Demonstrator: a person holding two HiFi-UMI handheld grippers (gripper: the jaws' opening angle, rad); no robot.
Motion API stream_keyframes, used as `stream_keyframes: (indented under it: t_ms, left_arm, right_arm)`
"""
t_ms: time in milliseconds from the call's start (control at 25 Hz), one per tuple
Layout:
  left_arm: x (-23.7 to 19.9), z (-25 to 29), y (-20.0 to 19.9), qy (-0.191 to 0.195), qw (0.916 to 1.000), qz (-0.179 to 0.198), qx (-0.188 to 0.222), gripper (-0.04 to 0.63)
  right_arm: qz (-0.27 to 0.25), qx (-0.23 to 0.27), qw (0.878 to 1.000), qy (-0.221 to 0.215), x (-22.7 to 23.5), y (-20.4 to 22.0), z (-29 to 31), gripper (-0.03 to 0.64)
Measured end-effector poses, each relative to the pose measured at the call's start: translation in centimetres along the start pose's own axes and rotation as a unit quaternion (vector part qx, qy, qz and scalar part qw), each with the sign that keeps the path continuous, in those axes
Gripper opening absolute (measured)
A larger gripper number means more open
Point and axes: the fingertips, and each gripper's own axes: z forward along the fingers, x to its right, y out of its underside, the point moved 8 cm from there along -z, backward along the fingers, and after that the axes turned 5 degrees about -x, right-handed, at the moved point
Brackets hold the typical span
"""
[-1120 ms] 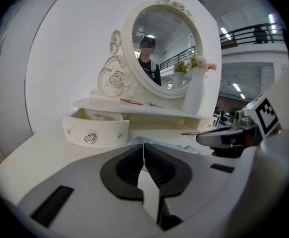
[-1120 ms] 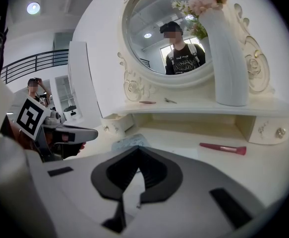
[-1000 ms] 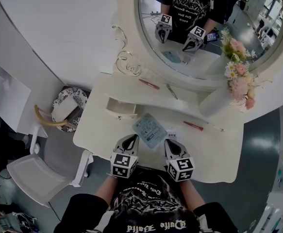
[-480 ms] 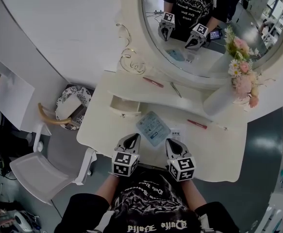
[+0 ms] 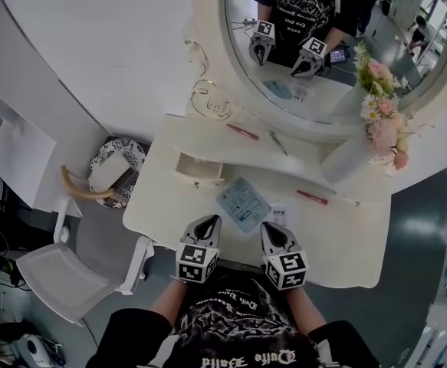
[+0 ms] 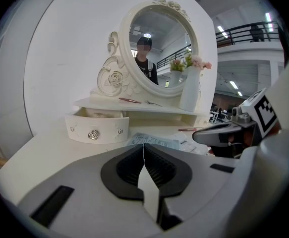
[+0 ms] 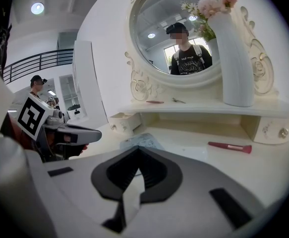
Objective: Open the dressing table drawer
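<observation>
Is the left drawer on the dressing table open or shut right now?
Open: the small cream curved-front drawer juts out past the cream shelf, its inside showing from above.

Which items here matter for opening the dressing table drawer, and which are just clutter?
Job: left drawer, already pulled out; its rose knob; right drawer, closed; left gripper and right gripper, both shut, empty.
Lying about: blue packet; pink brush; vase of flowers; pink pen; metal clip.
</observation>
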Motion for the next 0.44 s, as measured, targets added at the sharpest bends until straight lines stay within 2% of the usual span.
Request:
stream_keyframes:
  t_ms: [440]
  left_arm:
    - [-0.07, -0.45, 0.19, 0.012, 0.9999, -0.003, 0.004, 0.018]
  right_arm:
    - [0.001, 0.002, 1.0, 0.006, -0.53, 0.15, -0.38, 0.009]
